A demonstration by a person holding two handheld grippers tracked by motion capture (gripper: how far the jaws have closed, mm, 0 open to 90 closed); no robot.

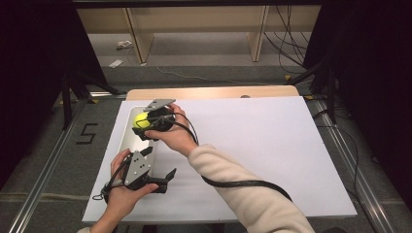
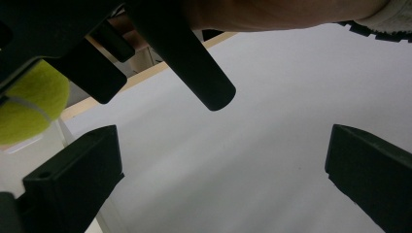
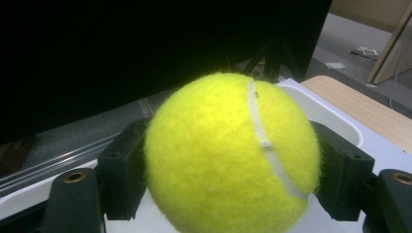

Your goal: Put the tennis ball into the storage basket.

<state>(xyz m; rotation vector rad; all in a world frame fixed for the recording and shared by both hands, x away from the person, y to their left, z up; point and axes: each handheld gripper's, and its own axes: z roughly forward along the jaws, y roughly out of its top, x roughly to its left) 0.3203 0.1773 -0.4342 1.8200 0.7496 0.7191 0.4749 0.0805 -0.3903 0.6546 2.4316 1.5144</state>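
In the high view the right gripper and its hand cover most of the fuzzy yellow tennis ball and part of the white rectangular plastic tray. In the left gripper view the picture's left edge cuts the ball. In the right gripper view the ball hides the fingers' inner faces.

The fuzzy round tennis ball is bright yellow-green with a thin white curved line on it. The two hand-held grippers, the right gripper and the left gripper, are black with grey plates on top. The flat paper table cover is white. The long shallow tray at the left of the frame is white. The person's soft sleeve is cream.
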